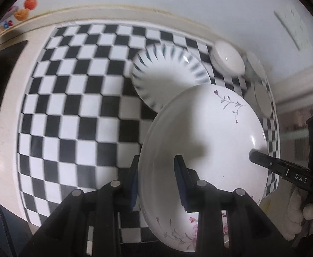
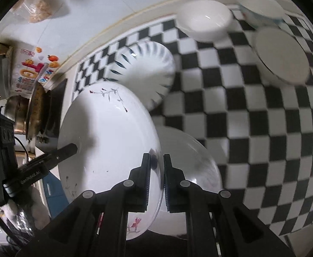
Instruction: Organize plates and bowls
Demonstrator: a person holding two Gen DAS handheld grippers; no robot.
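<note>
Both grippers, left (image 1: 156, 177) and right (image 2: 156, 180), clamp opposite rims of the floral plate (image 1: 203, 141), carried over the checkered mat (image 1: 70, 107). The striped plate (image 1: 167, 75) and the bowls (image 2: 205, 20) lie apart, unstacked; most sorting looks undone.

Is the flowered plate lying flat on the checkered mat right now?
No: the flowered plate is lifted off the checkered mat, with the left gripper and right gripper each clamped on its rim.

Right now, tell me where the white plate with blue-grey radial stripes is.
The white plate with blue-grey radial stripes lies on the checkered mat, just behind the floral plate held by both grippers; a plain white bowl sits to its right in the left wrist view.
</note>
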